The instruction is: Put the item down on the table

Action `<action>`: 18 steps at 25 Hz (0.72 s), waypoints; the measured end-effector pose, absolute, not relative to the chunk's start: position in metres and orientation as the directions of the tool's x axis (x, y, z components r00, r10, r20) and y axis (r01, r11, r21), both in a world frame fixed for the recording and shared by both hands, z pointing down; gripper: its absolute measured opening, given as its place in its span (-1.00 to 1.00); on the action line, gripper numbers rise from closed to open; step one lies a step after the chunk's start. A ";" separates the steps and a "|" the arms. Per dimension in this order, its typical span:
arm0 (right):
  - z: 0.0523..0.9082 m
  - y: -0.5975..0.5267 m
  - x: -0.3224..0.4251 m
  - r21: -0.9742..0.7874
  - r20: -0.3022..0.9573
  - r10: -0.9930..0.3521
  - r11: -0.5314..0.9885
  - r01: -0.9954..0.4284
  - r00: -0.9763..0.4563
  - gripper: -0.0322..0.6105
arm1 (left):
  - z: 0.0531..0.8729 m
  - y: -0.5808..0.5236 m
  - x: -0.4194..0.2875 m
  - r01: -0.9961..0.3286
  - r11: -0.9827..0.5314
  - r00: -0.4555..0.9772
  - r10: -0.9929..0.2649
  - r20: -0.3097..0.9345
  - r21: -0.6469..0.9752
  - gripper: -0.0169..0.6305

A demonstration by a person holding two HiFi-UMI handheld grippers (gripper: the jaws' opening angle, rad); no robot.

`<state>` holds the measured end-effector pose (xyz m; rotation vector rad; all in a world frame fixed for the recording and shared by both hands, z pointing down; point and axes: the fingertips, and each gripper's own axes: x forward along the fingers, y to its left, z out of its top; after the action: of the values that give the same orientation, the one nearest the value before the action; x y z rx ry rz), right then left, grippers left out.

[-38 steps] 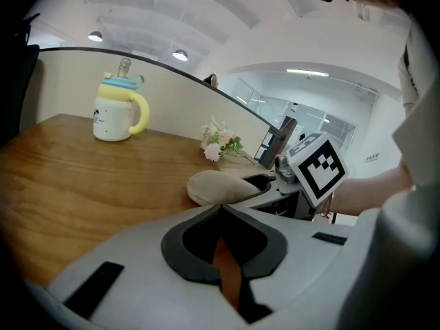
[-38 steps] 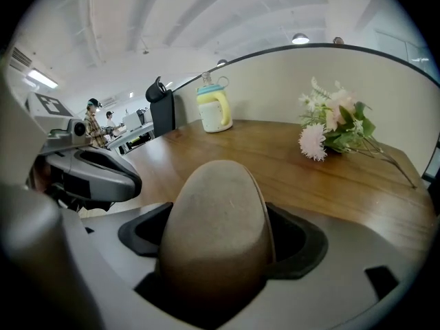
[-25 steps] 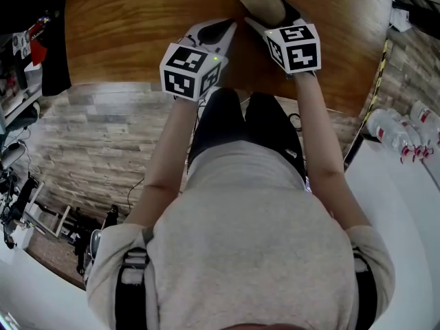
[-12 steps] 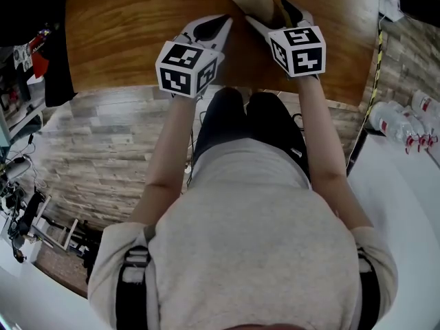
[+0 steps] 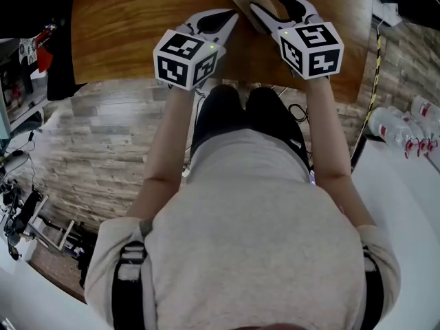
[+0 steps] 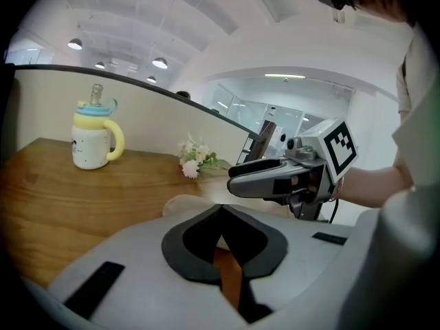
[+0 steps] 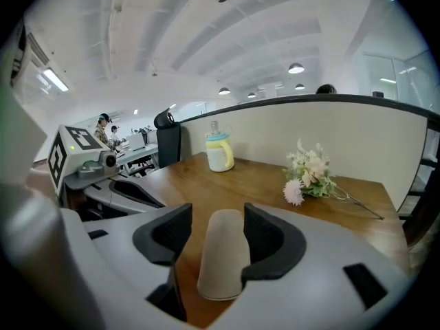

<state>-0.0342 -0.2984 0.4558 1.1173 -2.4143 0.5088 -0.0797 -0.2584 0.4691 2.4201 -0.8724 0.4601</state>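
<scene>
Your right gripper (image 7: 218, 212) is closing round the beige item (image 7: 221, 260); your left gripper (image 6: 220, 209) is clenched empty. The lidded cup (image 6: 93, 140) at the table's (image 6: 75, 194) far edge hides its contents.

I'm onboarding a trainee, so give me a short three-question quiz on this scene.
1. Multiple choice: what lies between the jaws of the right gripper? A a spoon; B a beige oblong item; C a banana.
2. True or false: the jaws of the left gripper stand wide apart.
3. Fill in: the yellow-handled mug stands on the wooden ____.
Key: 1 B, with the jaws closing around it. 2 False, they are together. 3 table.
</scene>
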 end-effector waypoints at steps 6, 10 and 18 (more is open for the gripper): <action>0.422 -0.291 -0.021 -0.137 0.451 -0.668 0.604 -0.785 -0.592 -0.33 | 0.436 -0.258 -0.070 -0.683 -0.672 0.712 -0.525 0.466 0.287 -0.90; 0.397 -0.283 -0.015 -0.122 0.397 -0.686 0.619 -0.776 -0.609 -0.46 | 0.403 -0.261 -0.066 -0.696 -0.677 0.706 -0.582 0.404 0.239 -0.90; 0.344 -0.266 -0.013 -0.140 0.259 -0.684 0.672 -0.727 -0.682 -0.87 | 0.349 -0.260 -0.067 -0.718 -0.652 0.696 -0.667 0.264 0.245 -0.90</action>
<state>-0.0129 -0.2663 0.3443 1.1512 -2.7007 0.3453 -0.0667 -0.2597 0.3488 2.5772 -1.0878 0.2146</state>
